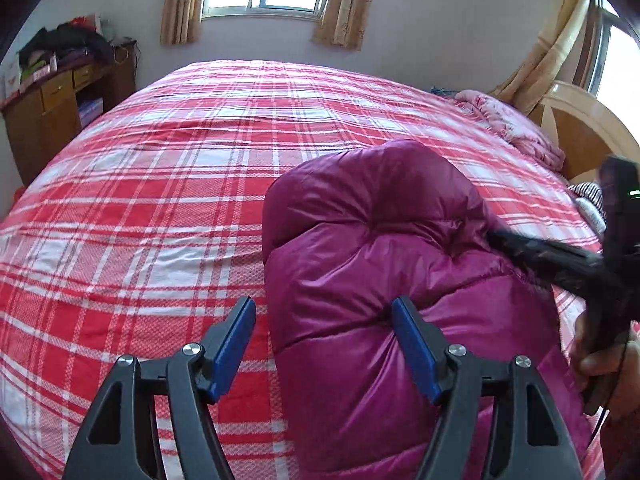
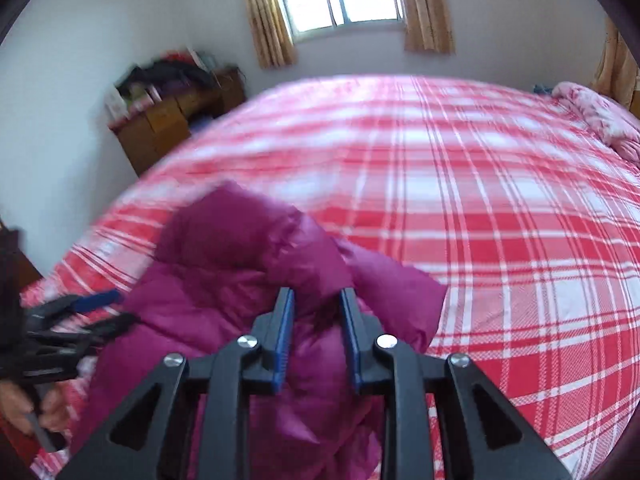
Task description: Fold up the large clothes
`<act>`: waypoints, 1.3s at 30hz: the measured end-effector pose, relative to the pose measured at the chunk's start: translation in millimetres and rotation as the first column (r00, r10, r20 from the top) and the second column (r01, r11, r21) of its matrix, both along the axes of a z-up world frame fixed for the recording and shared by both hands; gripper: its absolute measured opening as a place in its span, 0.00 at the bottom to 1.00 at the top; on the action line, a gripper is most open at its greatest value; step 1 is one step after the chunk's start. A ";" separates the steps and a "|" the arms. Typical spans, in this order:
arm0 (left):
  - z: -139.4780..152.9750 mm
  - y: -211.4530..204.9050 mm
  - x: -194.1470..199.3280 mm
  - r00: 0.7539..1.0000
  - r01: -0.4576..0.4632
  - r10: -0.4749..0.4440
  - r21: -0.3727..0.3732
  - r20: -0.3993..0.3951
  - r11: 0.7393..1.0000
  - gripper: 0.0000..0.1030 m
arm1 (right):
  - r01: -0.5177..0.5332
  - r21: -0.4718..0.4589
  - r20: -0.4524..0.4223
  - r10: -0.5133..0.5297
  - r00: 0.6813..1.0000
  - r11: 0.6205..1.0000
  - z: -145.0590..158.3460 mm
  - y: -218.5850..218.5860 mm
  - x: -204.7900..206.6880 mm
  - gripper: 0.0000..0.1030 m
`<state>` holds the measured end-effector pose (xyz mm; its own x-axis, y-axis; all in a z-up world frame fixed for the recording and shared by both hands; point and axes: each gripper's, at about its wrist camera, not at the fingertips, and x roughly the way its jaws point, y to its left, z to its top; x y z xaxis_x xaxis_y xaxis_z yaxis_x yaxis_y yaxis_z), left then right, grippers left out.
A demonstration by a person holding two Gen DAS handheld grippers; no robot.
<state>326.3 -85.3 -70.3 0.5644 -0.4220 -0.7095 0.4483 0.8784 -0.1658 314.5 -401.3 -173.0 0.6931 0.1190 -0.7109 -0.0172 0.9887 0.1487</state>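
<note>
The right gripper (image 2: 316, 336) is pinching the jacket (image 1: 380, 280) on the bed (image 1: 160, 200); the left gripper (image 1: 324, 344) is gaping wide beside it.

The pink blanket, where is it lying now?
The pink blanket lies bunched at the far right corner of the bed, beside the headboard, well beyond the jacket.

The puffer jacket (image 1: 360, 280) is glossy, smooth magenta cloth with quilted seams. The bed (image 1: 160, 200) carries matt woven plaid cloth. The left gripper (image 1: 324, 344) is matt black plastic with blue pads and shiny metal bolts.
</note>
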 end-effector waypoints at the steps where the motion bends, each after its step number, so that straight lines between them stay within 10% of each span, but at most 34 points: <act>1: -1.3 -0.4 0.2 1.000 0.006 -0.006 0.005 0.002 1.000 0.69 | 0.004 0.011 -0.004 -0.004 1.000 1.000 -12.2 -1.9 3.4 0.24; 11: -13.6 6.4 7.1 0.998 -0.022 0.021 -0.018 -0.055 1.000 0.78 | 0.059 0.129 -0.017 -0.057 0.998 0.990 -6.6 -19.8 -2.0 0.27; 16: 6.8 37.2 1.2 0.997 -0.040 0.035 -0.066 -0.072 0.997 0.78 | 0.099 0.329 0.138 -0.152 0.979 0.939 29.6 -46.1 -63.4 1.00; 21: 5.0 61.6 2.1 0.979 -0.017 -0.058 -0.361 -0.194 0.932 0.78 | 0.078 0.418 0.072 -0.119 0.990 0.905 15.7 -53.0 -85.8 1.00; 32: -40.0 12.8 6.4 0.950 -0.002 -0.117 -0.381 -0.288 0.925 0.86 | 0.035 0.382 -0.010 -0.034 0.999 0.924 -32.0 -8.5 -59.8 1.00; 39: -24.8 7.9 -10.7 0.974 0.029 -0.099 -0.322 -0.204 0.946 0.52 | -0.002 0.411 -0.044 0.022 0.999 0.912 -29.8 8.0 -61.1 0.47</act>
